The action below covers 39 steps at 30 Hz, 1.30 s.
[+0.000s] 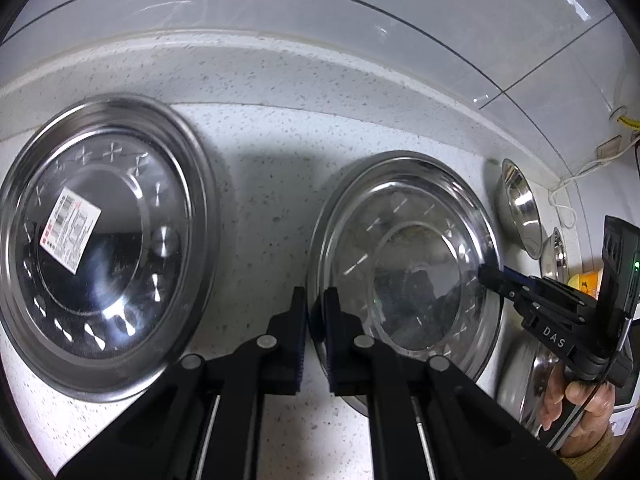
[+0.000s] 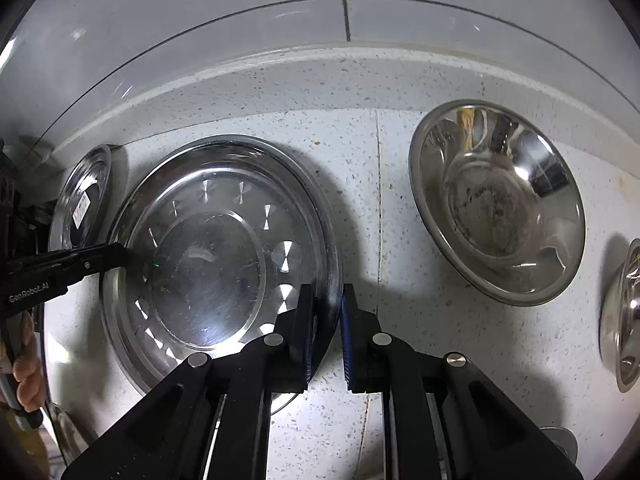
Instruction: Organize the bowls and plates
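Observation:
A steel plate (image 1: 404, 264) lies on the speckled counter between my two grippers; it also shows in the right wrist view (image 2: 216, 264). My left gripper (image 1: 316, 320) is shut on its left rim. My right gripper (image 2: 328, 320) straddles its right rim, jaws narrowly apart around the edge; it shows in the left wrist view (image 1: 490, 276) at that rim. A second steel plate with a price sticker (image 1: 100, 240) lies to the left, also seen in the right wrist view (image 2: 82, 204). A steel bowl (image 2: 496, 204) sits to the right.
Another bowl (image 2: 622, 320) sits at the far right edge, and more steel ware (image 1: 520, 384) lies near my right hand. The counter's raised back lip (image 2: 320, 80) and tiled wall close the far side. A white cable (image 1: 576, 176) runs along the right.

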Each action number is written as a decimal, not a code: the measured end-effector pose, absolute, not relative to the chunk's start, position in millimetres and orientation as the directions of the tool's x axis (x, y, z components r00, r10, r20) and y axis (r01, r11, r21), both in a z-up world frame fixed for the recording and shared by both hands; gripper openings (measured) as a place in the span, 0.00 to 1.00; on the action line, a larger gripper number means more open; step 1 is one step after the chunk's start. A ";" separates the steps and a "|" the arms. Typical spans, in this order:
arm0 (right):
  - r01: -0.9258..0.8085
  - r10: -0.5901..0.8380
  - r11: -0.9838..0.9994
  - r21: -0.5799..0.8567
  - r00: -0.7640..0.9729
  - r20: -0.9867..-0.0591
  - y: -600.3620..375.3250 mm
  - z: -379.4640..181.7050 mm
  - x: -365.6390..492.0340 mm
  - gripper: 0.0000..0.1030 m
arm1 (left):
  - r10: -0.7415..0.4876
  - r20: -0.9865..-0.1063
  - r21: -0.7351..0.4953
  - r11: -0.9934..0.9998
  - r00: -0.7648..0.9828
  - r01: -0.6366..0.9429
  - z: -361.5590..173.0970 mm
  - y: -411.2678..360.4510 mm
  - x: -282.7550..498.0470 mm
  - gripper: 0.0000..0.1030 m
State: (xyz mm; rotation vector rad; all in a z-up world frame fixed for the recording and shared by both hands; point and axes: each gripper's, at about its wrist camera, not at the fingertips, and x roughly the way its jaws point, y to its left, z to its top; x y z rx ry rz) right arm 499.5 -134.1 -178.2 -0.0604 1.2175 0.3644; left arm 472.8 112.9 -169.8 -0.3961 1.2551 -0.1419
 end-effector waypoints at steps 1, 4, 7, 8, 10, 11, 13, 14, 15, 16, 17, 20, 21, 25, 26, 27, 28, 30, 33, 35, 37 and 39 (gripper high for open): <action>-0.302 0.240 0.941 0.150 0.288 -0.927 -133.5 -176.9 498.5 0.11 | -0.320 -0.893 -0.369 0.923 0.316 -0.111 -169.1 113.6 470.6 0.07; -0.303 0.246 0.941 0.152 0.306 -0.920 -133.8 -169.2 495.5 0.10 | -0.320 -0.889 -0.375 0.920 0.328 -0.118 -164.2 117.2 463.4 0.07; -0.303 0.252 0.941 0.154 0.319 -0.914 -131.6 -160.4 491.7 0.10 | -0.319 -0.884 -0.378 0.918 0.343 -0.122 -154.5 122.2 453.9 0.07; -0.302 0.256 0.940 0.158 0.321 -0.912 -131.1 -157.2 490.0 0.10 | -0.318 -0.882 -0.379 0.917 0.348 -0.123 -150.6 123.9 450.1 0.07; -0.300 0.262 0.940 0.164 0.324 -0.909 -129.8 -151.9 486.2 0.10 | -0.310 -0.880 -0.376 0.918 0.359 -0.129 -143.4 126.6 442.3 0.07; -0.302 0.266 0.939 0.167 0.326 -0.907 -127.9 -148.6 483.0 0.10 | -0.309 -0.878 -0.378 0.916 0.365 -0.133 -140.0 128.9 437.9 0.07; -0.310 0.277 0.935 0.173 0.329 -0.903 -126.1 -141.2 478.3 0.10 | -0.306 -0.874 -0.381 0.914 0.377 -0.142 -131.2 134.6 425.9 0.07; -0.316 0.282 0.932 0.176 0.330 -0.901 -124.4 -137.0 474.3 0.10 | -0.303 -0.872 -0.383 0.912 0.384 -0.150 -126.3 138.0 418.1 0.07; -0.322 0.290 0.929 0.181 0.331 -0.898 -122.5 -133.2 470.0 0.10 | -0.302 -0.870 -0.385 0.910 0.389 -0.155 -122.6 140.9 411.8 0.07; -0.328 0.297 0.926 0.186 0.331 -0.896 -120.3 -131.2 466.2 0.10 | -0.300 -0.868 -0.387 0.908 0.395 -0.160 -117.9 145.0 402.3 0.07; -0.336 0.306 0.922 0.192 0.329 -0.893 -117.8 -127.5 461.0 0.10 | -0.298 -0.867 -0.388 0.907 0.400 -0.166 -113.8 147.5 393.9 0.07; -0.362 0.334 0.908 0.210 0.325 -0.885 -112.2 -116.1 440.1 0.10 | -0.290 -0.863 -0.389 0.903 0.413 -0.180 -99.7 158.4 358.4 0.07; -0.372 0.341 0.904 0.213 0.324 -0.883 -109.0 -112.4 431.1 0.10 | -0.283 -0.863 -0.385 0.905 0.418 -0.182 -93.9 162.6 342.2 0.07; -0.400 0.367 0.888 0.226 0.321 -0.873 -92.8 -100.0 386.5 0.10 | -0.279 -0.852 -0.387 0.905 0.444 -0.174 -77.1 171.5 286.7 0.07; -0.406 0.371 0.885 0.227 0.323 -0.870 -89.9 -97.4 376.5 0.10 | -0.279 -0.850 -0.390 0.904 0.446 -0.177 -75.3 174.6 273.3 0.07; -0.413 0.376 0.882 0.228 0.323 -0.868 -85.6 -94.4 363.5 0.10 | -0.277 -0.850 -0.389 0.904 0.449 -0.178 -73.5 177.8 257.5 0.07; -0.417 0.380 0.879 0.230 0.320 -0.868 -80.0 -92.9 355.3 0.10 | -0.271 -0.851 -0.383 0.907 0.450 -0.178 -71.8 181.2 237.7 0.07; -0.433 0.383 0.872 0.227 0.317 -0.868 -70.1 -88.7 327.0 0.10 | -0.265 -0.853 -0.377 0.908 0.449 -0.181 -72.0 185.2 213.0 0.07; -0.449 0.385 0.865 0.225 0.305 -0.871 -59.0 -89.1 290.2 0.10 | -0.269 -0.862 -0.375 0.909 0.431 -0.181 -75.4 195.0 174.8 0.07; -0.451 0.385 0.862 0.231 0.287 -0.877 -53.7 -93.4 264.1 0.10 | -0.261 -0.868 -0.361 0.916 0.421 -0.176 -78.7 198.1 150.6 0.07; -0.454 0.382 0.860 0.235 0.266 -0.885 -47.5 -101.6 244.1 0.10 | -0.261 -0.874 -0.355 0.919 0.411 -0.172 -84.0 201.2 130.6 0.07; -0.450 0.375 0.860 0.239 0.242 -0.895 -42.9 -112.1 226.8 0.10 | -0.272 -0.878 -0.361 0.917 0.394 -0.171 -92.5 205.1 114.4 0.07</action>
